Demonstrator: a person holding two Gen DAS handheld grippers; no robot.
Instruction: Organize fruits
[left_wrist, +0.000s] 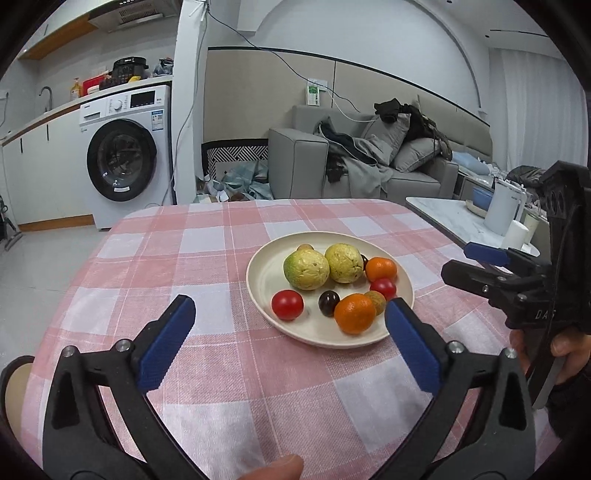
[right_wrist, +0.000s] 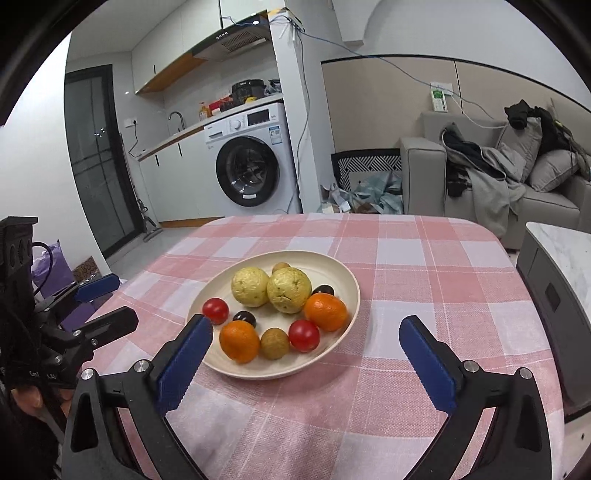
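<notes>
A cream plate (left_wrist: 258, 280) (right_wrist: 347, 280) sits on the pink checked tablecloth. On it lie two yellow-green guavas (left_wrist: 306, 269) (right_wrist: 250, 287), two oranges (left_wrist: 354, 313) (right_wrist: 239, 340), two red tomatoes (left_wrist: 287, 304) (right_wrist: 303, 335), dark grapes (left_wrist: 328, 302) (right_wrist: 244, 318) and small brownish fruits (right_wrist: 274, 343). My left gripper (left_wrist: 290, 312) hovers open just short of the plate's near-left rim, nothing between its blue pads. My right gripper (right_wrist: 304, 330) is open too, above the plate's near edge, and holds nothing. Each gripper shows at the edge of the other's view.
The tablecloth (left_wrist: 207, 266) covers the whole table top. A marble side table (left_wrist: 447, 218) with a white kettle (left_wrist: 504, 206) stands to the right. A grey sofa (left_wrist: 332, 162) and a washing machine (left_wrist: 125, 155) lie beyond the table's far edge.
</notes>
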